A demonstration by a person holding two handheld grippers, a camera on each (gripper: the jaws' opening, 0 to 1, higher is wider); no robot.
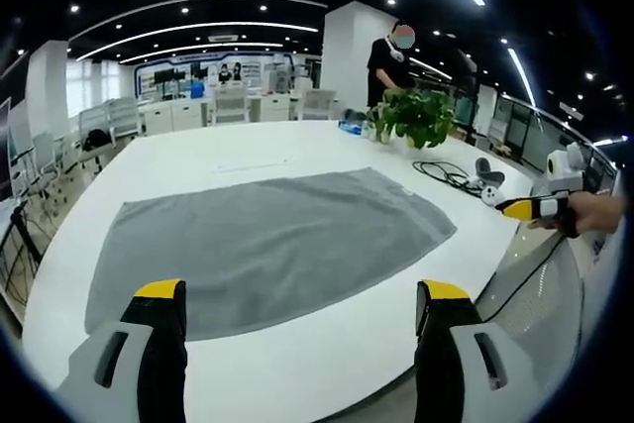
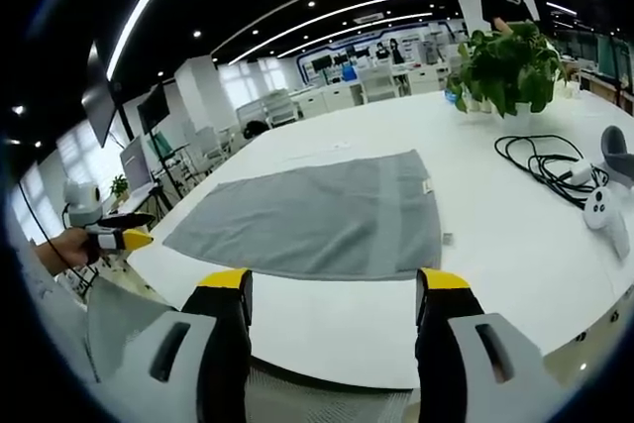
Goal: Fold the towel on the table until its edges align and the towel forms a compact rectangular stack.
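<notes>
Your left gripper (image 1: 302,304): jaws spread wide, holding nothing, at the near table edge | grey rectangular terry towel (image 1: 267,240) lies flat and unfolded on the white oval table (image 1: 327,359), just ahead of your jaws | your right gripper (image 2: 335,294): jaws wide apart, empty | green potted plant (image 2: 507,66) and black coiled cable (image 2: 540,160) sit beyond the towel's right edge

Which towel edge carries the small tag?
The short edge of the flat grey towel nearest the green potted plant; its small white tag sits there. The other edges look bare.
</notes>
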